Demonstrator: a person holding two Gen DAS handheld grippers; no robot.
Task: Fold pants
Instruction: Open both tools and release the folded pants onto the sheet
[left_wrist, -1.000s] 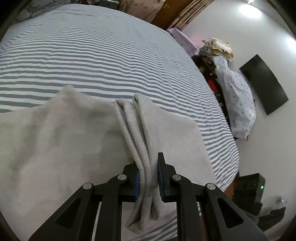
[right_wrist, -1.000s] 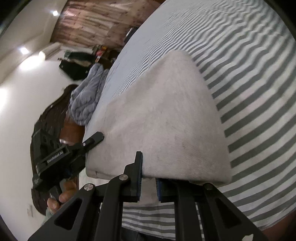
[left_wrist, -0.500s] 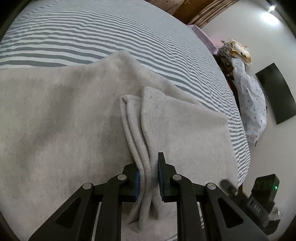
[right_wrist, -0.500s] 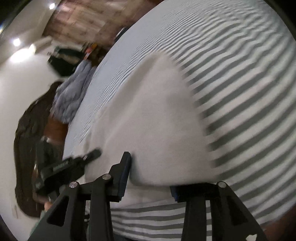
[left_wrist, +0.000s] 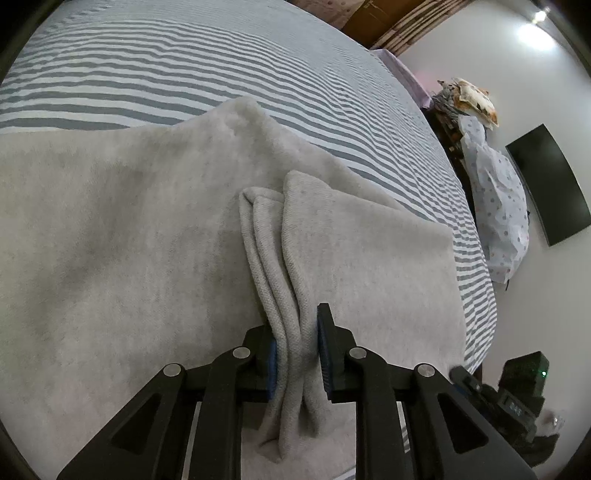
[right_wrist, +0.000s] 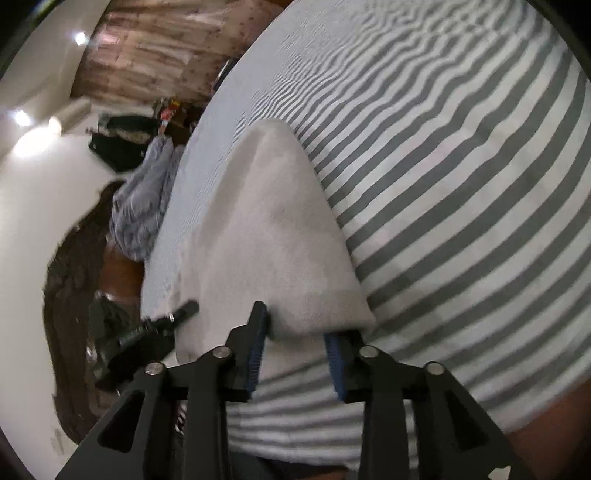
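- The pants (left_wrist: 129, 258), pale grey and fleecy, lie spread on the striped bed (left_wrist: 184, 74), with one layer already laid over another
- Our left gripper (left_wrist: 297, 354) is pinching a bunched hem of the pants between its blue pads; the cloth hangs down past the fingers (left_wrist: 327, 350) in a twisted rope
- Our right gripper (right_wrist: 295, 350) is spread, its fingers either side of the folded corner of the pants (right_wrist: 277, 229) at the bed's near edge; nothing is clamped in it, and we cannot tell if the pads touch the cloth
- We judge the step in hand to be laying the held end down on the stack: to do it well we should lower the left gripper until the hem rests flat, line its edge up with the layer below, and only then let go, so the twist does not stay in the fold
- The right gripper would do best to pin or smooth the corner while the left releases, or the soft fleece may slide on the sheet
- No containers are part of this job; beside the bed we see only a spotted cover (left_wrist: 498, 214) over furniture and a dark panel (left_wrist: 546, 184) on the wall
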